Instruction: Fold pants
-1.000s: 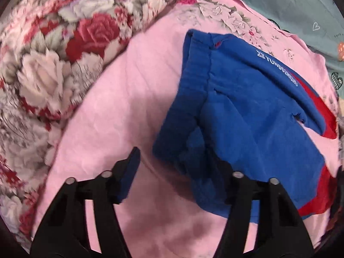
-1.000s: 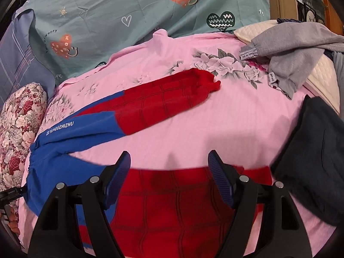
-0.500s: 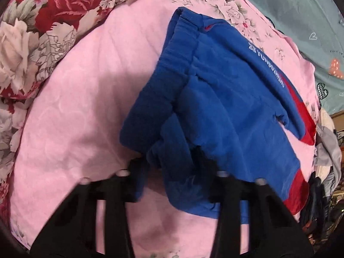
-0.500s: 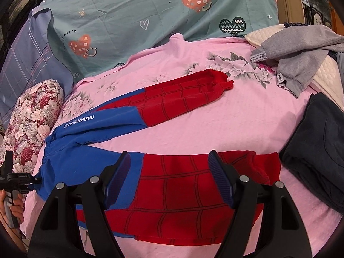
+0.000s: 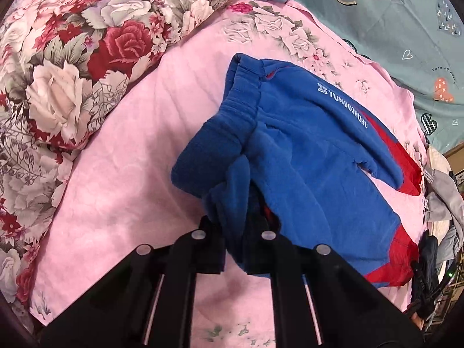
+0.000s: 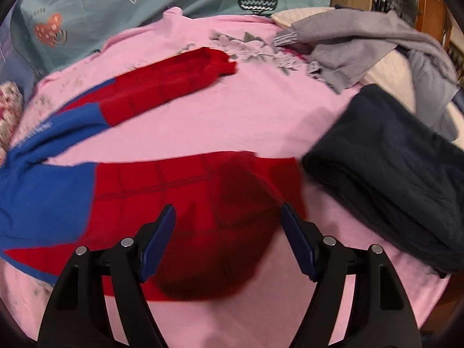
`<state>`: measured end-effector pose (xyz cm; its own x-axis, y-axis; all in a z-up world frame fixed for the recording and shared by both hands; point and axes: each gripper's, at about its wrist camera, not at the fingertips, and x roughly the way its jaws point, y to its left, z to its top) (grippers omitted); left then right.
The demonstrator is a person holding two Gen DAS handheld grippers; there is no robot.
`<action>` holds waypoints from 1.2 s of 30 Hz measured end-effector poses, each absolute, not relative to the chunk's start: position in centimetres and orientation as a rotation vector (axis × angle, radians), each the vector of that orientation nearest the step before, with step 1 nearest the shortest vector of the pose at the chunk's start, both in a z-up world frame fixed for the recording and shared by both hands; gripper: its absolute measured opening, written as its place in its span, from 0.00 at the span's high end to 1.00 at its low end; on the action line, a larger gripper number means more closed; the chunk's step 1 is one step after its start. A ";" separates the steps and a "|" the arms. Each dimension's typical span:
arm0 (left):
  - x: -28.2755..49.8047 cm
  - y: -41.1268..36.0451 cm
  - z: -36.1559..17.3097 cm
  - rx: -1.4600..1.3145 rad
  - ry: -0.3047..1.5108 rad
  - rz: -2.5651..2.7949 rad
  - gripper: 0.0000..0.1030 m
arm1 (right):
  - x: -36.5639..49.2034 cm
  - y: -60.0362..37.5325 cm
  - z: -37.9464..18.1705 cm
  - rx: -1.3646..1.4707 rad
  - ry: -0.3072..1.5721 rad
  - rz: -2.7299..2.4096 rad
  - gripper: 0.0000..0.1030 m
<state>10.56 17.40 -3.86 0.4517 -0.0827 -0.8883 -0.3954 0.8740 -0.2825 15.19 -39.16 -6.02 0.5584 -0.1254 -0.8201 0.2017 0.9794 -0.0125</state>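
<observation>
Blue-and-red pants (image 5: pixel 319 159) lie spread on the pink bedspread (image 5: pixel 121 174), blue waist end toward the floral pillow. My left gripper (image 5: pixel 235 232) is shut on a bunched fold of the blue waistband, which rises slightly off the bed. In the right wrist view both red legs show: the far leg (image 6: pixel 162 87) stretches to the back, and the near leg (image 6: pixel 203 203) lies under my right gripper (image 6: pixel 228 207). That gripper hovers above the near leg's cuff end with its jaws wide and opening a little more. Nothing is pinched between its blue pads.
A rose-patterned pillow (image 5: pixel 72 72) lies beside the waist end. A teal printed sheet (image 6: pixel 116 5) is at the back. A dark navy garment (image 6: pixel 391 174) lies right of the near cuff, with grey clothes (image 6: pixel 348 49) behind it.
My left gripper closed on the blue waistband and bunched it up. My right gripper dropped lower over the near red leg; its view is motion-blurred.
</observation>
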 end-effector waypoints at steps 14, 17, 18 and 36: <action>9.9 17.7 -4.3 -0.522 1.046 0.214 0.93 | 15.3 -41.3 -7.4 0.209 0.983 -0.141 0.86; 8.9 18.4 -4.2 -0.559 1.038 0.226 0.93 | 14.2 -41.2 -5.7 0.194 0.938 -0.130 0.86; 8.4 18.5 -3.7 -0.555 1.028 0.232 0.93 | 13.6 -41.2 -5.0 0.188 0.926 -0.116 0.86; 6.5 19.7 0.8 -0.329 0.876 0.343 0.25 | 13.2 -40.9 -1.8 0.078 0.808 -0.230 0.42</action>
<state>6.45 19.66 0.75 0.5932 0.1564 -0.7897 -0.4215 0.8961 -0.1392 13.24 -40.87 -1.78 0.6677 -0.1738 -0.7239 0.2331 0.9723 -0.0184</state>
